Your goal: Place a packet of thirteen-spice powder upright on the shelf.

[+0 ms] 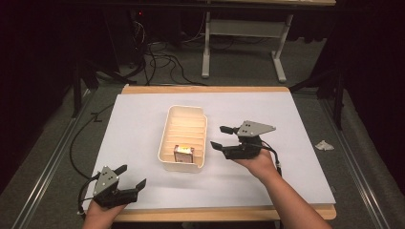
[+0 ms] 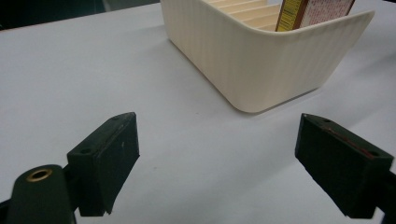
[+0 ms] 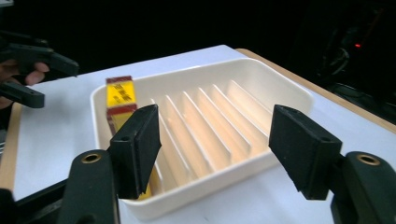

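A cream ribbed tray [image 1: 167,125] with several slots stands mid-table on the white sheet. One small red and yellow box [image 1: 183,152] stands upright in its nearest slot. My left gripper [image 1: 130,177] is open near the front left edge, apart from the tray [image 2: 261,70], whose rounded corner lies ahead with the box [image 2: 313,11] poking over the rim. My right gripper [image 1: 221,137] is open just right of the tray, jaws pointing at it. Its own view shows the tray [image 3: 289,88] between the jaws, the box [image 3: 120,100] at the left end, and the left gripper [image 3: 30,70] farther off.
The white sheet [image 1: 296,157] covers a wooden table [image 1: 205,89]. A crumpled scrap of paper [image 1: 325,145] lies on the floor to the right. Cables [image 1: 162,62] and a white table frame [image 1: 243,28] stand beyond the far edge.
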`<action>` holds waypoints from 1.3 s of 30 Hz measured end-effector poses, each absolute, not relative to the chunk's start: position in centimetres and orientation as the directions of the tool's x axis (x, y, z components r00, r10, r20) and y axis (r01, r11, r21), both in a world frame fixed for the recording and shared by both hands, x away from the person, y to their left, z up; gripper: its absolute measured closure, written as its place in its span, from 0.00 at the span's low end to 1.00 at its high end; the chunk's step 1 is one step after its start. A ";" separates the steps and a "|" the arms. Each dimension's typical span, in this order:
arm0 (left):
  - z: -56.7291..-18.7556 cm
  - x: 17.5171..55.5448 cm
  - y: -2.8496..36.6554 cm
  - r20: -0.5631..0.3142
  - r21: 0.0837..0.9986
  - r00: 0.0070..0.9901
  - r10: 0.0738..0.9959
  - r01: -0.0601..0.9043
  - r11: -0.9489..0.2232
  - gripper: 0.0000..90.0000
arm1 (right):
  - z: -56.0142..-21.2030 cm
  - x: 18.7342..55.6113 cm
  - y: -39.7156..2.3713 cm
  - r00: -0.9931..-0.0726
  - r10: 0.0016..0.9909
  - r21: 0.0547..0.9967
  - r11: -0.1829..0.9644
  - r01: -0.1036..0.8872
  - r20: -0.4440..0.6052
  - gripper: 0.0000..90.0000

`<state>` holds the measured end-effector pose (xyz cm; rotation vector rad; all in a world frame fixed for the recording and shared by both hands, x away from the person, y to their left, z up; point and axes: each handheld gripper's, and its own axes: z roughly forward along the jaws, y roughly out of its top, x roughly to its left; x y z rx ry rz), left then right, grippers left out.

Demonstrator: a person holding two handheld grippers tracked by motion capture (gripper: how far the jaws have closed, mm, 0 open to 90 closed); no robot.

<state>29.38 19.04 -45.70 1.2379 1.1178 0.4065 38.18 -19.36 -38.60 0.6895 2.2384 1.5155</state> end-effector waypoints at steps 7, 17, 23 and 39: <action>-45.8 29.4 18.8 -0.448 0.890 0.453 0.771 0.309 0.336 0.16 | -38.9 37.2 -22.8 -0.756 0.654 0.931 0.284 0.230 -0.012 0.30; -45.8 29.4 18.7 -0.454 0.887 0.453 0.767 0.309 0.343 0.16 | -39.4 34.1 -27.0 -0.639 0.767 0.929 0.269 0.255 -0.047 0.23; -45.9 29.5 18.5 -0.451 0.889 0.458 0.766 0.313 0.336 0.16 | -40.6 31.3 -29.2 -0.577 0.816 0.927 0.240 0.289 -0.032 0.22; -46.2 29.4 17.9 -0.435 0.894 0.466 0.770 0.323 0.310 0.16 | -44.8 30.5 -30.5 -0.595 0.803 0.908 0.260 0.329 -0.014 0.23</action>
